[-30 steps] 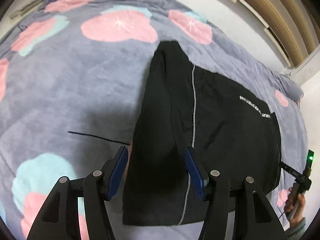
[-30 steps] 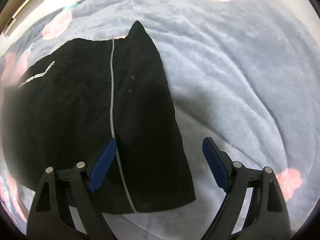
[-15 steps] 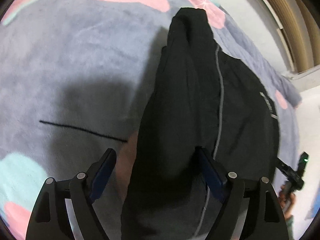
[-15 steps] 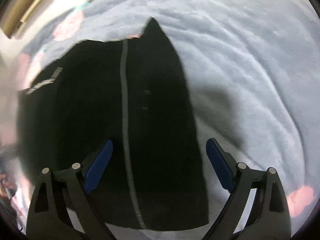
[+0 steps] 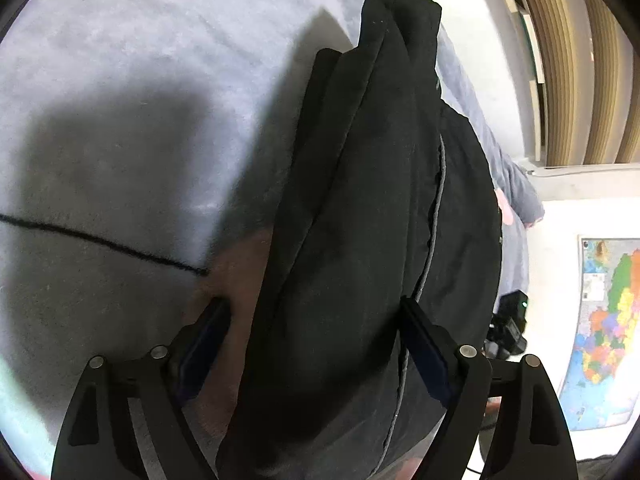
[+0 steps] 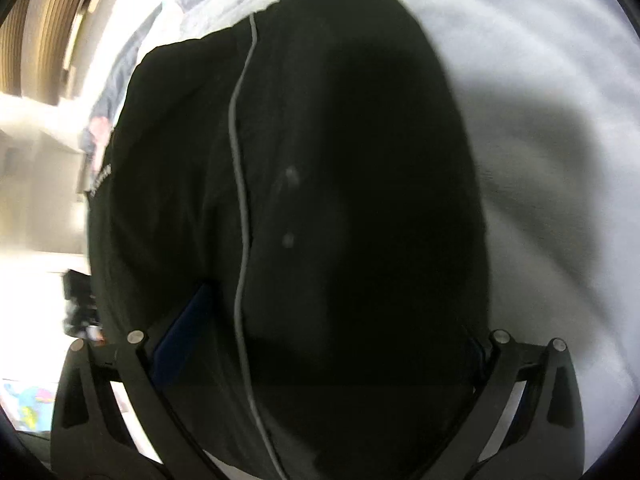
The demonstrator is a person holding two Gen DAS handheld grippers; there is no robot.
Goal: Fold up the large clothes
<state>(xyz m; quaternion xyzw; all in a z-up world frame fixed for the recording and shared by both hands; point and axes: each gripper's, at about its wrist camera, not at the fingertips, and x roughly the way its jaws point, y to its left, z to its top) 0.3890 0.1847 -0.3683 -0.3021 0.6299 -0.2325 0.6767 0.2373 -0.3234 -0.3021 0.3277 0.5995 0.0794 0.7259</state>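
Observation:
A black garment [image 5: 360, 200] with thin grey piping lies folded into a long narrow shape on a grey-blue fleece blanket [image 5: 140, 80]. My left gripper [image 5: 316, 336] hangs open low over its near end. One blue pad [image 5: 204, 332] is over the blanket beside the garment's left edge and the other pad [image 5: 420, 344] is over the cloth by the piping. In the right wrist view the garment [image 6: 320, 160] fills the frame. My right gripper [image 6: 332, 344] straddles it, its jaws opening wide and pressing on nothing.
A thin black line [image 5: 100, 240] crosses the blanket [image 6: 540, 80] left of the garment. A slatted wooden panel [image 5: 580, 60] and a coloured wall map [image 5: 600, 320] lie beyond the bed's right side. A black device with a green light [image 5: 514, 312] shows past the garment's right edge.
Both grippers have dropped close over the black garment and tilted further down, so it now fills both views. Both pairs of jaws have spread wider. The garment has not moved.

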